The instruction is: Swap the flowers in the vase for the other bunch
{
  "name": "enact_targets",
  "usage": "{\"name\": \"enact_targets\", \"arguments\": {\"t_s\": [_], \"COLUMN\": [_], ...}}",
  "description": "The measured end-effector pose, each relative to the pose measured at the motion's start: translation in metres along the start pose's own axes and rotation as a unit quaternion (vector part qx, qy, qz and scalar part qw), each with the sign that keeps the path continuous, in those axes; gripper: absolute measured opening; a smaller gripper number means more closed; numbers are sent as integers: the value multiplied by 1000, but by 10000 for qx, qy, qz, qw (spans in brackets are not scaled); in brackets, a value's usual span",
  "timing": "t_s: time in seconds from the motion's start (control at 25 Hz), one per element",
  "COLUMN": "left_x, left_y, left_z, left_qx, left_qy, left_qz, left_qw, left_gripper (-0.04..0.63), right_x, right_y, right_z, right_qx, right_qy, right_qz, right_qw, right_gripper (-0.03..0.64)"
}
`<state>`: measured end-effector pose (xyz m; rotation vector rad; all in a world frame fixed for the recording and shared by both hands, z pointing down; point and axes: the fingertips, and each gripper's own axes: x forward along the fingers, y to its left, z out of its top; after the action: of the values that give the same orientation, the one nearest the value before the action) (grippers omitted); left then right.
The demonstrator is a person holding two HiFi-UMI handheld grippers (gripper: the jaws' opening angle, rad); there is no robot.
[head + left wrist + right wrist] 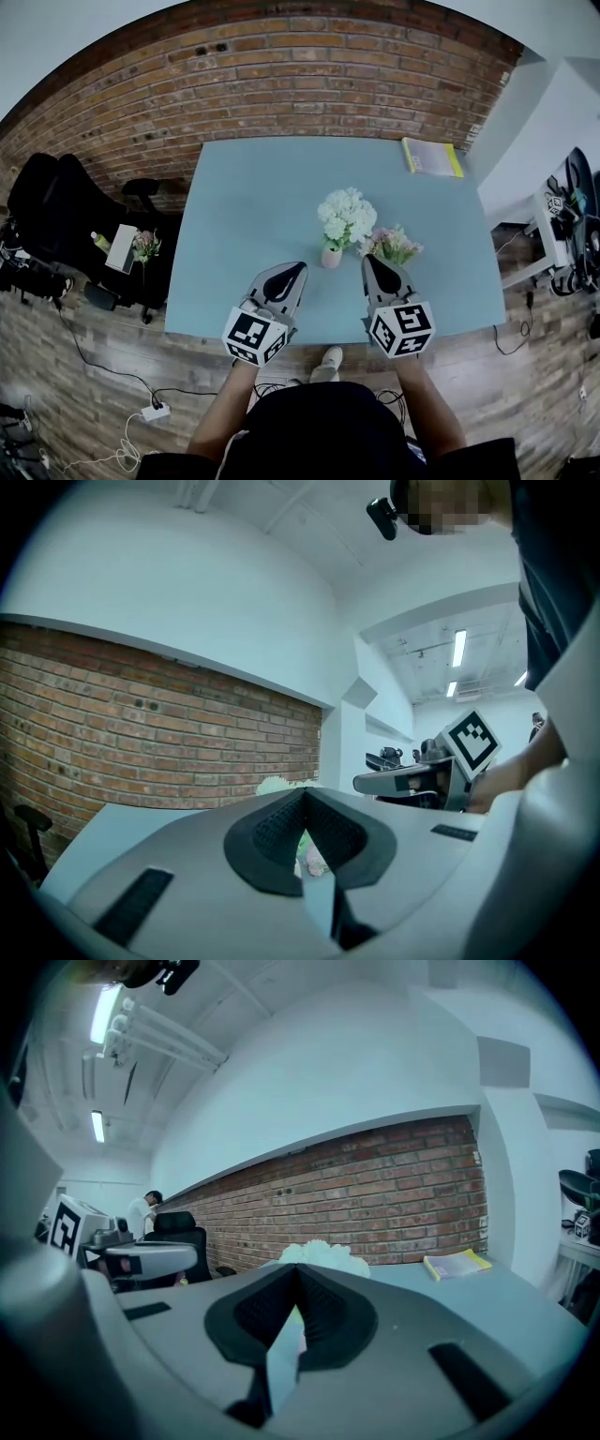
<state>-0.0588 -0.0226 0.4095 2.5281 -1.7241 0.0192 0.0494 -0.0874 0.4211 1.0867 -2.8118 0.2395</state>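
Table: my L gripper and R gripper hover over its near edge, both w/ jaws pressed together, nothing btwn them. In the vase stand white flowers; pink bunch lies just right of it. Fits white awaiting removal or white freshly put in, so the next move isn't settled.

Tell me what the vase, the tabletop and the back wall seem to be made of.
Vase: pale pink, smooth, rounded; probably glazed ceramic, though too small to rule out plastic.
Tabletop: even matte light blue, no grain or seams; likely laminate or painted board.
Wall: red-brown bricks with pale mortar lines, rough and matte; brick or brick facing.
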Motion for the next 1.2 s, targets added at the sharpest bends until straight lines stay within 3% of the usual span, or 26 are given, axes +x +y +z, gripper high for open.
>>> {"name": "enact_targets", "arguments": {"t_s": [0.48, 1.2], "left_x": [-43, -112], "left_y": [-34, -47], "left_z": [3, 28], "left_qx": [-16, -29], "left_qy": [-85, -376], "left_qz": [-202, 40], "left_qw": [9998, 9993], "left_gripper": [8, 8], "right_x": [-41, -84], "right_y": [55, 108], "right_z": [1, -6], "right_qx": [-361, -108], "right_qy": [-108, -132], "right_qz": [171, 267], "right_qw": [9991, 9995], "right_gripper": [12, 12]}}
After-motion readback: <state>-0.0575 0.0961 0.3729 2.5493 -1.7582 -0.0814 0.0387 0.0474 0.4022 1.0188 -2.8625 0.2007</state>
